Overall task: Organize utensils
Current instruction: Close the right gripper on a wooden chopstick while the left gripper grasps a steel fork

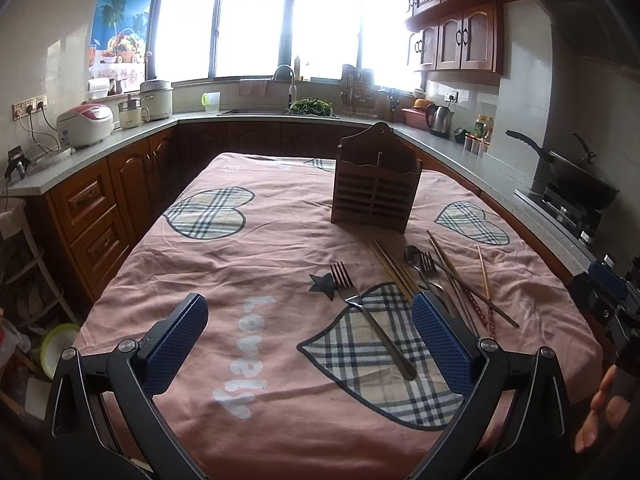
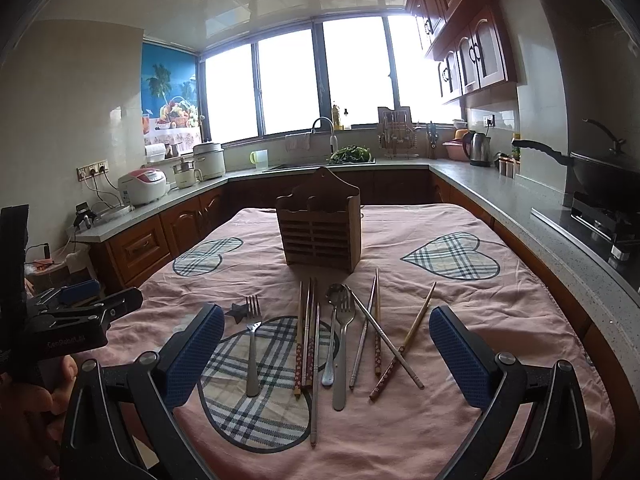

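Observation:
A brown wooden utensil holder (image 1: 376, 196) (image 2: 320, 230) stands upright on the pink cloth, empty as far as I see. In front of it lie a lone fork (image 1: 366, 312) (image 2: 253, 344), a spoon (image 2: 332, 328), a second fork (image 2: 343, 344) and several chopsticks (image 2: 308, 340) (image 1: 456, 276), some crossed. My left gripper (image 1: 310, 320) is open above the cloth, left of the lone fork. My right gripper (image 2: 326, 336) is open, hovering over the utensils; it also shows at the right edge of the left wrist view (image 1: 608, 292).
The table wears a pink cloth (image 1: 240, 280) with plaid hearts. Kitchen counters (image 2: 500, 188) surround it on three sides, with rice cookers (image 1: 84, 122), a kettle (image 2: 478, 148), a sink and a wok (image 2: 608, 176) on the stove at right.

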`<control>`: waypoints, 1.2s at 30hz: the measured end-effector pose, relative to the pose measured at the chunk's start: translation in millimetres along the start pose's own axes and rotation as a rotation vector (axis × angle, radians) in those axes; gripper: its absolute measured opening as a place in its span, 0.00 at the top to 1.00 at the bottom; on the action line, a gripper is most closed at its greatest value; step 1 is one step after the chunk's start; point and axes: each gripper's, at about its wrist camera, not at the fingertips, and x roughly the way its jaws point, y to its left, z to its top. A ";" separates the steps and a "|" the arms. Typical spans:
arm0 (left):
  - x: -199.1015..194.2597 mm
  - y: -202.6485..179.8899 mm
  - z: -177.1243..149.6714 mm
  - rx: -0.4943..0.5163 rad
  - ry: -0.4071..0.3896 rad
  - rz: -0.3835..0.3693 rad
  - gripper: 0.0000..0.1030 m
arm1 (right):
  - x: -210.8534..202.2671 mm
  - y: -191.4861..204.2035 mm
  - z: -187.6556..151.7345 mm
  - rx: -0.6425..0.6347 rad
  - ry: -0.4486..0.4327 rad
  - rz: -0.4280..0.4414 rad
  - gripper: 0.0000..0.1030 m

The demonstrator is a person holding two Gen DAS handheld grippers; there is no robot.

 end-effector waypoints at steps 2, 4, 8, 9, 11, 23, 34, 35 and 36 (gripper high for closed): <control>10.4 0.7 2.3 0.003 0.031 -0.004 0.00 | 4.4 -4.7 0.8 0.009 0.014 0.000 0.00; 23.0 0.3 5.1 0.006 0.074 -0.017 0.00 | 10.9 -8.9 1.9 0.010 0.036 -0.004 0.00; 49.4 -1.4 9.2 -0.012 0.146 -0.055 0.00 | 26.6 -17.9 4.0 0.011 0.089 -0.009 0.00; 56.5 -2.7 10.2 -0.015 0.161 -0.060 0.00 | 31.2 -21.6 4.1 0.024 0.103 -0.002 0.00; 71.8 -6.4 12.2 -0.009 0.193 -0.065 0.00 | 41.9 -30.0 4.3 0.053 0.135 0.003 0.00; 161.0 -15.8 24.7 0.003 0.342 -0.070 0.03 | 129.9 -99.9 15.9 0.216 0.307 -0.042 0.21; 214.6 -21.8 24.6 -0.017 0.469 -0.130 0.30 | 205.0 -140.9 11.9 0.282 0.470 -0.078 0.56; 216.2 -22.8 24.2 -0.020 0.474 -0.135 0.34 | 211.2 -143.3 10.1 0.288 0.485 -0.080 0.57; 217.6 -24.1 23.9 -0.019 0.476 -0.138 0.36 | 216.9 -145.9 8.3 0.295 0.496 -0.081 0.58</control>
